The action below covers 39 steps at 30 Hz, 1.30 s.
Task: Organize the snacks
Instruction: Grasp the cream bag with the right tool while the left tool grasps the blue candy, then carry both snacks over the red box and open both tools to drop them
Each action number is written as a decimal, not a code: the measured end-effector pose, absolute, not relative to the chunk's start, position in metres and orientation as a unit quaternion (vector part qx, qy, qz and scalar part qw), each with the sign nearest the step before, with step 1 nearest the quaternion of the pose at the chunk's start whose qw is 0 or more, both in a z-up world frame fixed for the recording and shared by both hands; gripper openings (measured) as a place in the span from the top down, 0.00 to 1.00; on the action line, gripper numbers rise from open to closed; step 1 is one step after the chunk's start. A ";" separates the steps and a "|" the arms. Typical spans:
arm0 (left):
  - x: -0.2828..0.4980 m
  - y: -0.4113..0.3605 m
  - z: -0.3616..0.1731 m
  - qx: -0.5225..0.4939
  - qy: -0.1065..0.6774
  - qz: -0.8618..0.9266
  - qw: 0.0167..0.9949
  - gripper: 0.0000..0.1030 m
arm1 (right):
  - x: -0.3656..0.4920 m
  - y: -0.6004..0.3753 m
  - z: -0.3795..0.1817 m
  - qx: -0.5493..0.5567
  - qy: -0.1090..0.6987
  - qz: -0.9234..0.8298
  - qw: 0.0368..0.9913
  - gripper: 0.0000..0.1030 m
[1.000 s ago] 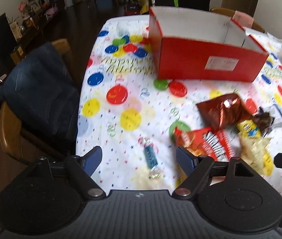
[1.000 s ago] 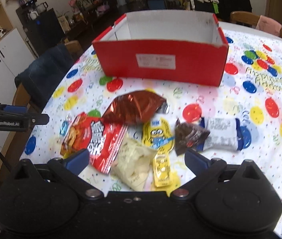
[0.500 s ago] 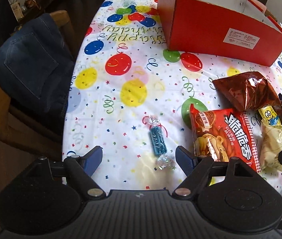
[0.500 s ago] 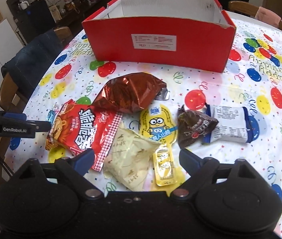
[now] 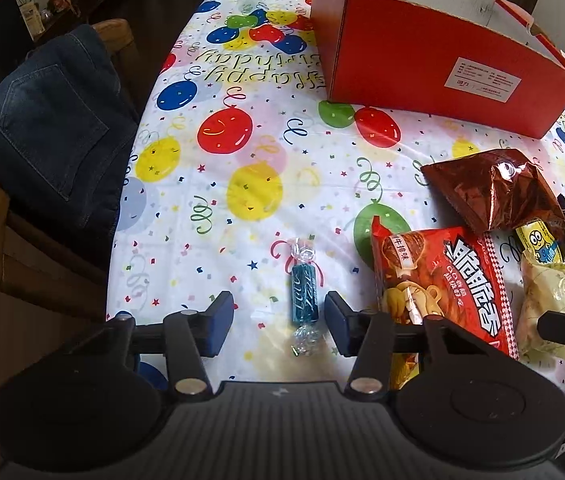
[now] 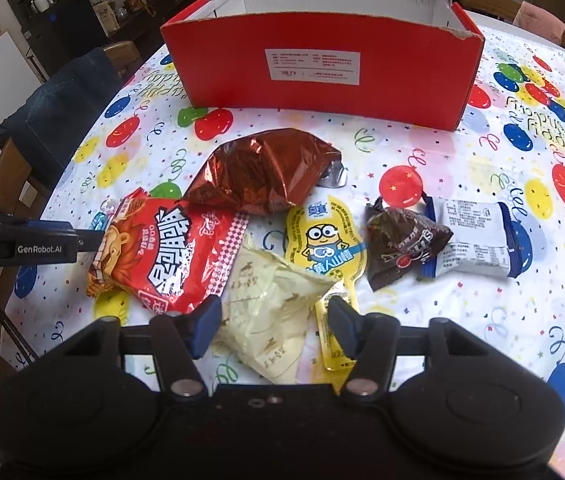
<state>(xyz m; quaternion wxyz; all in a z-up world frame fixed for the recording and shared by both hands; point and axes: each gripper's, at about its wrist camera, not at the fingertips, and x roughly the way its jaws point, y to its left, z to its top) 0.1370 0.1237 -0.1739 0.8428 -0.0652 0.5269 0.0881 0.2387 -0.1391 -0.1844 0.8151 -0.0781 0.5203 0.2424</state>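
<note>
Progress: no sorting is evident. The red box (image 6: pixel 322 76), at top centre of the right wrist view, shows only bare white inner walls; its floor is hidden, so its contents cannot be confirmed. All visible snacks lie loose on the table (image 5: pixel 242 160).

Left gripper (image 5: pixel 278 318): jaws apart, straddling a blue wrapped candy (image 5: pixel 303 298) at lower centre of the left view, without gripping it. The candy is a short cylinder with twisted clear ends, lying alone, just left of the pile.

Right gripper (image 6: pixel 274 326): jaws apart, holding nothing, low over a pale yellow packet (image 6: pixel 270 312) at lower centre.

Remaining items, right view: red chip bag (image 6: pixel 166 256) at left, crumpled brown foil bag (image 6: pixel 266 172) at centre, yellow cartoon-figure pouch (image 6: pixel 326 240), small dark brown pouch (image 6: pixel 402 244), blue-and-white packet (image 6: pixel 470 240) at right. Several overlap. Judgement: the task is at its start, and everything seen has yet to be boxed.
</note>
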 end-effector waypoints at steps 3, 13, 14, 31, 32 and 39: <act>0.137 0.120 -0.173 -0.056 0.523 0.079 0.847 0.73 | 0.238 -0.139 -0.184 -0.077 0.520 0.249 0.813 0.61; 0.134 0.117 -0.172 -0.058 0.520 0.059 0.850 0.88 | 0.234 -0.142 -0.180 -0.071 0.512 0.252 0.818 0.78; 0.134 0.117 -0.172 -0.059 0.521 0.061 0.850 0.88 | 0.233 -0.143 -0.179 -0.069 0.511 0.252 0.819 0.79; 0.116 0.127 -0.146 -0.101 0.511 0.056 0.852 0.88 | 0.222 -0.157 -0.147 -0.050 0.489 0.252 0.834 0.82; 0.114 0.126 -0.141 -0.102 0.508 0.055 0.853 0.88 | 0.222 -0.157 -0.144 -0.049 0.487 0.252 0.835 0.82; 0.108 0.124 -0.096 -0.107 0.478 0.050 0.870 0.88 | 0.224 -0.163 -0.107 -0.043 0.458 0.257 0.850 0.82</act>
